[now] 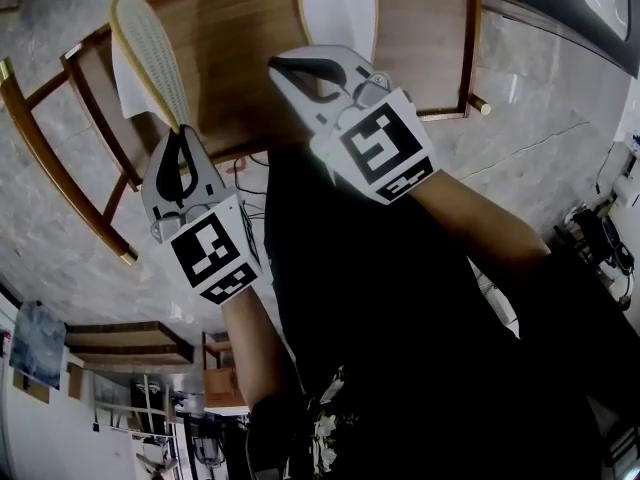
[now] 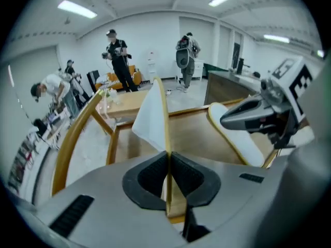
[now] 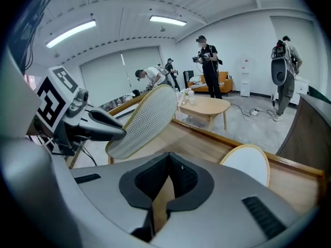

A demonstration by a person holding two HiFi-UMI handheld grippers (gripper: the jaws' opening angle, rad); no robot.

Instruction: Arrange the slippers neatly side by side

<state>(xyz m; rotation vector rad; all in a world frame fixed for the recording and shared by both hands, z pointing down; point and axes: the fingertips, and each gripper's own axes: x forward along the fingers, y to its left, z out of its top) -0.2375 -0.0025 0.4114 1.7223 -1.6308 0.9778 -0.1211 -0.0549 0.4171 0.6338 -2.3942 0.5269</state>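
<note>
The fingers (image 2: 152, 175) of the left gripper (image 1: 181, 138) pinch the raised slipper (image 1: 150, 53) by its thin yellow edge. In the left gripper view the dark pads close on it from both sides. The slipper stands up out of the grip, seen edge-on, with its white upper falling to the left. From the head view and the right gripper view its pale zigzag sole shows, tilted up and away from the gripper, clear of the counter (image 1: 240, 48).

The second slipper (image 1: 340, 8) lies flat on the wooden counter with its white insole up and a yellow rim round it. It is well apart from the raised one and beyond the right gripper (image 1: 280, 66).

That gripper's fingers (image 3: 150, 180) are pressed together with nothing between them; only the wood of the counter shows past them. It hovers above the counter, to the right of the left gripper and near it.

The counter is a wooden top with a raised rim and a curved wooden frame, standing on a grey marbled floor (image 1: 540, 108). Farther off, the gripper views show a low round table (image 3: 207, 106), an orange sofa (image 3: 220, 80) and several people standing about the room.
</note>
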